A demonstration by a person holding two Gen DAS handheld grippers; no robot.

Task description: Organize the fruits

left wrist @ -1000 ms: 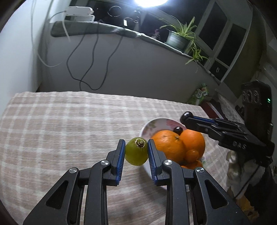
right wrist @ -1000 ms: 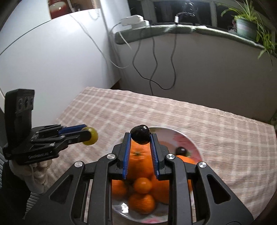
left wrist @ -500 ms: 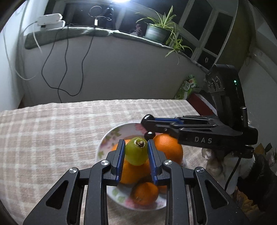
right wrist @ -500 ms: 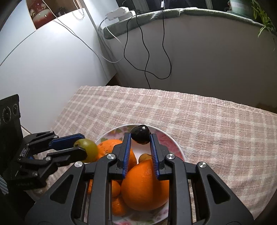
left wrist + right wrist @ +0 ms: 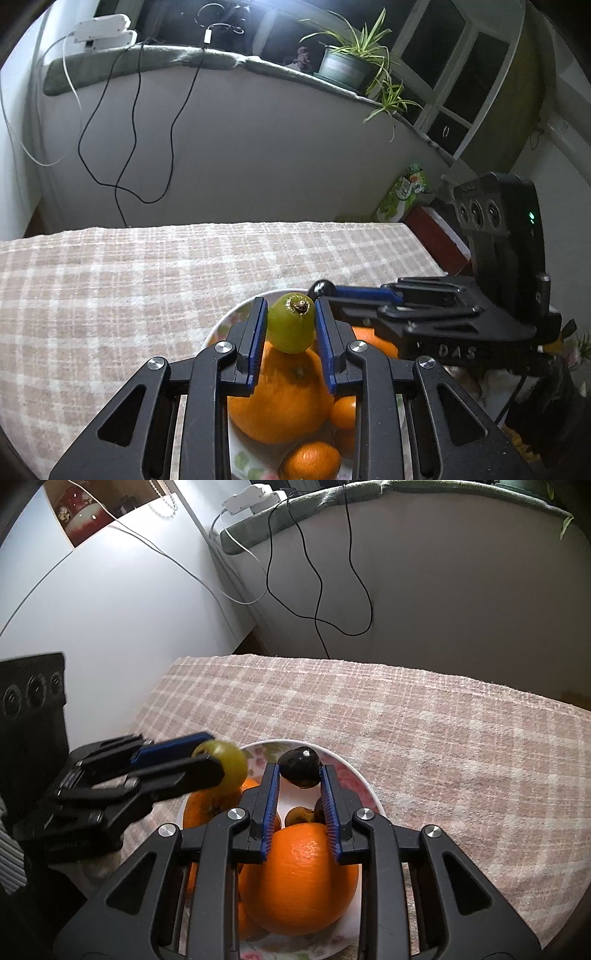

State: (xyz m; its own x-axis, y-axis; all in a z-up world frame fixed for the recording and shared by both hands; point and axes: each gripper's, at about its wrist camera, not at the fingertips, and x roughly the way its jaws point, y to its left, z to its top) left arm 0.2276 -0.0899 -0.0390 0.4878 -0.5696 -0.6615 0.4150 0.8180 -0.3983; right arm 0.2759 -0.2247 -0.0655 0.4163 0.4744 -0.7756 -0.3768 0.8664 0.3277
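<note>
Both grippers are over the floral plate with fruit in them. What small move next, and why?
Probably lower the left gripper slightly and open it. Its small green fruit sits right above the large orange piled on the floral plate, while the right gripper holds the dark round fruit over the plate's barer far side.

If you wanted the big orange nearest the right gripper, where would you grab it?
Across its widest middle, coming straight down from above. The big orange is round and sits on top of the pile in the plate, so its sides are exposed. The fingers would need to open wider.
</note>
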